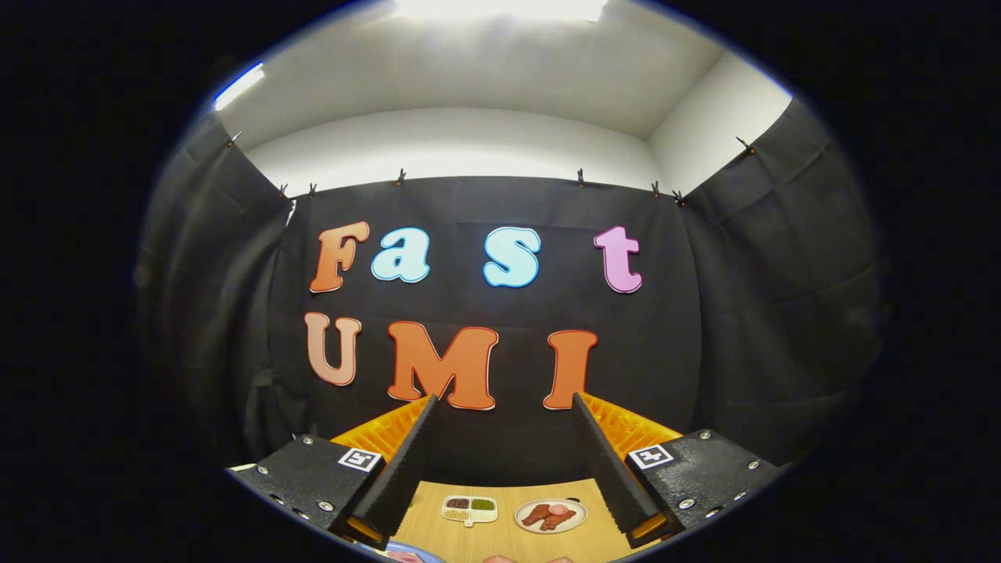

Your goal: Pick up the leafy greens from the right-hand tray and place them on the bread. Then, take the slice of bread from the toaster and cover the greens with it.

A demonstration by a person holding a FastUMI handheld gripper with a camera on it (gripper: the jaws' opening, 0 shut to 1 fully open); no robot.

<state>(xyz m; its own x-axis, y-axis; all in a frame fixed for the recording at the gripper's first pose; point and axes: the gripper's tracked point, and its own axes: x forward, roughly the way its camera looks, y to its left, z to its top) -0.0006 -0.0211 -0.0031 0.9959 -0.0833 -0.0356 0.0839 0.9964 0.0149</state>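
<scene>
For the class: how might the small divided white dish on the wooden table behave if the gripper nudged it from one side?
The divided dish sits low and flat on the table, so it would probably slide, not tip. It looks small, so likely light; its dark and green fillings might spill if jolted. The gripper is open, fingers raised well above it.

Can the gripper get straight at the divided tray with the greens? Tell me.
Probably yes: the gripper is open, nothing between its fingers, and the divided tray lies on the bare table ahead, beside the plate.
</scene>
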